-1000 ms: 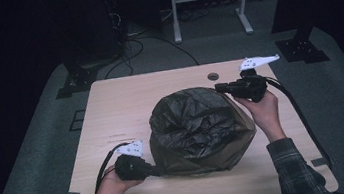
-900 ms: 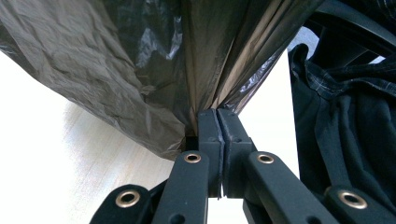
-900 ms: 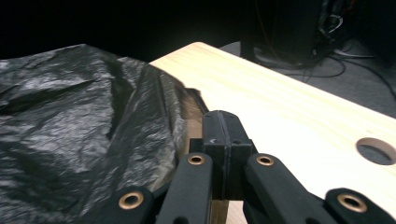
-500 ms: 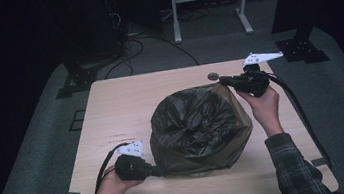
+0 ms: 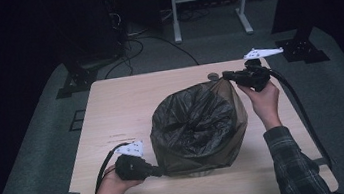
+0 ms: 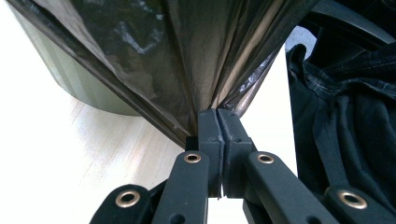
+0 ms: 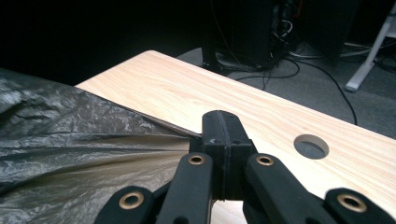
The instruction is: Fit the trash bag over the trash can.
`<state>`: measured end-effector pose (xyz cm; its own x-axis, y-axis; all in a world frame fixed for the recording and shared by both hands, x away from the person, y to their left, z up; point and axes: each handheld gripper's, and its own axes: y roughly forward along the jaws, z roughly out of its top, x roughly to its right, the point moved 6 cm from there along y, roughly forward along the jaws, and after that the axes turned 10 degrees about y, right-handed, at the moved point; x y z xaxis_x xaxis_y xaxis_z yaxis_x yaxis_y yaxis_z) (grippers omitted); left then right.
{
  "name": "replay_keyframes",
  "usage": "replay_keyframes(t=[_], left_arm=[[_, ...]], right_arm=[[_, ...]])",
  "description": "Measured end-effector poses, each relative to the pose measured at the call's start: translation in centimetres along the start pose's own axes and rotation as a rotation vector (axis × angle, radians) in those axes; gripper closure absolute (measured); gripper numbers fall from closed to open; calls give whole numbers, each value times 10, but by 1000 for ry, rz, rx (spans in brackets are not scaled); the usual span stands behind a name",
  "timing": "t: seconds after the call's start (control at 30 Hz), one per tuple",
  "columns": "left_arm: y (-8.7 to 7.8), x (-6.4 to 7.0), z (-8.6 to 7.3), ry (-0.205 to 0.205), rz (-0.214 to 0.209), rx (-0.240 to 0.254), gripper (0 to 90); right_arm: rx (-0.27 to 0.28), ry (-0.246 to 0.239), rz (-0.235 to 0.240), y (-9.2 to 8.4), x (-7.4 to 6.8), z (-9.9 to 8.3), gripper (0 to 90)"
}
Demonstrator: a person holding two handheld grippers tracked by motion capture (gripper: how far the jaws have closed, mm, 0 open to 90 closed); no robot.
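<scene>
A dark, translucent plastic bag (image 5: pixel 198 124) lines a round bin in the middle of the wooden table (image 5: pixel 125 103). At its near left rim my left gripper (image 5: pixel 158 170) is shut on a pinch of bag film (image 6: pixel 187 70), which fans upward from its closed jaws (image 6: pixel 218 122). A pale wall of the bin (image 6: pixel 70 84) shows under the film. At the far right my right gripper (image 5: pixel 226 75) is shut on the bag's edge (image 7: pixel 93 140) and holds it stretched out over the table; the film runs left from its closed jaws (image 7: pixel 220 126).
A round cable hole (image 5: pixel 213 76) (image 7: pixel 311 146) sits in the table just beyond the right gripper. Cables and a white stand (image 5: pixel 208 1) lie on the floor behind. A plaid sleeve (image 5: pixel 294 161) comes in at the near right; dark clothing (image 6: pixel 345 116) is close to the left gripper.
My right gripper has drawn the bag's far edge outward to the right and back, so the bag now stands open instead of bunched. The left gripper has kept still.
</scene>
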<state>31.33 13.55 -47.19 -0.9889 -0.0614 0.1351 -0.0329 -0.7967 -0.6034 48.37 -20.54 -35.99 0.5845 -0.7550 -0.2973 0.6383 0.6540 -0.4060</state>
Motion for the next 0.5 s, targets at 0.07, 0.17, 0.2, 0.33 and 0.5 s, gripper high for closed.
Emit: replay_keyframes(t=[0.07,0.17,0.2,0.33,0.5], left_arm=[[0,0,0,0,1,3,883],[-1,0,0,-1,0,4,883],[-1,0,0,-1,1,4,883],[-1,-1,0,-2,2,4,883],[-2,-1,-1,-2,2,1,883]], right_arm=[[-7,8,-12,5,6,-2,900],[-17,14,-30,11,10,-6,900],[-20,13,-34,12,12,-7,900],[-31,26,-45,17,18,-13,900],[-57,43,-68,24,28,-27,900]])
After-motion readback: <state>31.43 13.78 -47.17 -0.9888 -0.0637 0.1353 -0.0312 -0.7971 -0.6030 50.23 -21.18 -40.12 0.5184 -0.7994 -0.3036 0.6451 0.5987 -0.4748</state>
